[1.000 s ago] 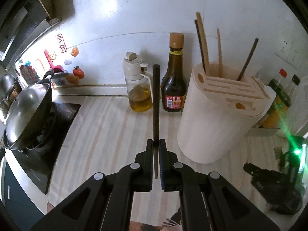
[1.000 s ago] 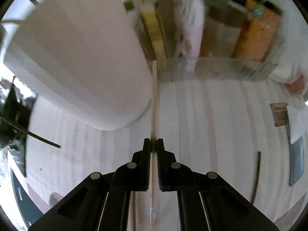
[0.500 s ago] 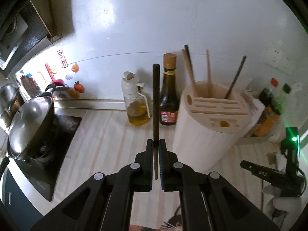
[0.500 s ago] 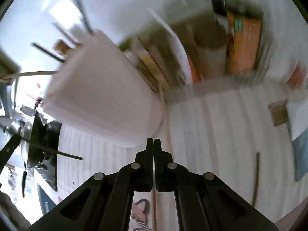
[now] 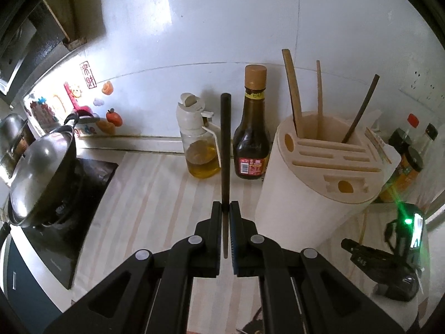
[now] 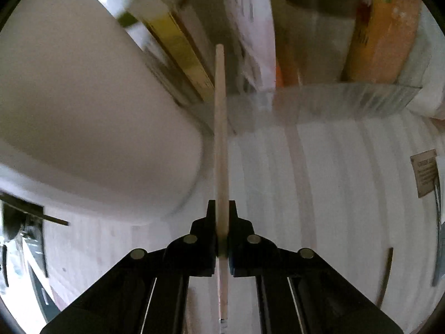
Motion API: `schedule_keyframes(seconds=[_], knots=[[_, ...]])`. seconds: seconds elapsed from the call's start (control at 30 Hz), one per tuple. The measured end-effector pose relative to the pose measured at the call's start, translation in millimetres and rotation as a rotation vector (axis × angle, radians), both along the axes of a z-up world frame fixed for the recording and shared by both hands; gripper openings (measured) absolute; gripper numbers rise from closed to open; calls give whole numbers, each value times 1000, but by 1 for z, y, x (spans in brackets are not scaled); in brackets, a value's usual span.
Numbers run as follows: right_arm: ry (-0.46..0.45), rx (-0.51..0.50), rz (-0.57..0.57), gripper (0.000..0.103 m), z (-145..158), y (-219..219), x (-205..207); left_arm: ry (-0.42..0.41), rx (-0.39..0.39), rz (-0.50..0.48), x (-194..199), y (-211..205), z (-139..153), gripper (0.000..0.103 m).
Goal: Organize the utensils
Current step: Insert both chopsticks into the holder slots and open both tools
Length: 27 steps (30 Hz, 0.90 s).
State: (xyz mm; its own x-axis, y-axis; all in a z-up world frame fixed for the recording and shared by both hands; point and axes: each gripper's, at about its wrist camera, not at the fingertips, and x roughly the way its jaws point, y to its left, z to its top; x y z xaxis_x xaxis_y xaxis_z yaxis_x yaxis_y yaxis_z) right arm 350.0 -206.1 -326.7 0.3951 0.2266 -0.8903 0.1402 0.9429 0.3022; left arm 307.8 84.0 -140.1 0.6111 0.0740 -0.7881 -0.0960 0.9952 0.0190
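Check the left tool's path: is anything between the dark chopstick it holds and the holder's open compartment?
Nothing visible blocks it. The dark chopstick in the left tool sits left of the holder; three sticks already stand in the back compartment, with gaps between them.

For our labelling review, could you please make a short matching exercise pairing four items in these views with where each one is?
Items:
1. dark chopstick
2. pale chopstick
3. wok
4. soy sauce bottle

Places:
A. on the stove at the left
B. clamped in the right gripper
C. against the wall beside the oil dispenser
D. clamped in the left gripper

Pairs: 1-D, 2-B, 3-A, 4-C
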Motion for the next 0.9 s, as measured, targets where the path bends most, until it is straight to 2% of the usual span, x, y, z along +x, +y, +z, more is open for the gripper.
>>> schedule_keyframes(seconds=[0.13, 0.23, 0.37, 0.57, 0.63, 0.77, 0.9], knots=[[-91, 50, -31, 6, 32, -6, -14, -14, -18, -17, -9, 1, 12, 3], [-192, 89, -33, 6, 77, -10, -29, -33, -48, -37, -18, 2, 31, 3], [-343, 129, -13, 6, 148, -15, -37, -97, -120, -70, -24, 2, 75, 3], [-525, 155, 17, 6, 239, -7, -15, -205, -213, -124, -15, -8, 141, 3], [-566, 157, 18, 6, 257, -7, 0, -236, -229, -140, -6, -13, 158, 3], [-633, 153, 18, 6, 277, 3, 17, -270, -204, -168, 17, -27, 176, 3], [-682, 142, 9, 6, 287, 12, 45, -253, -168, -192, 50, -37, 173, 3]])
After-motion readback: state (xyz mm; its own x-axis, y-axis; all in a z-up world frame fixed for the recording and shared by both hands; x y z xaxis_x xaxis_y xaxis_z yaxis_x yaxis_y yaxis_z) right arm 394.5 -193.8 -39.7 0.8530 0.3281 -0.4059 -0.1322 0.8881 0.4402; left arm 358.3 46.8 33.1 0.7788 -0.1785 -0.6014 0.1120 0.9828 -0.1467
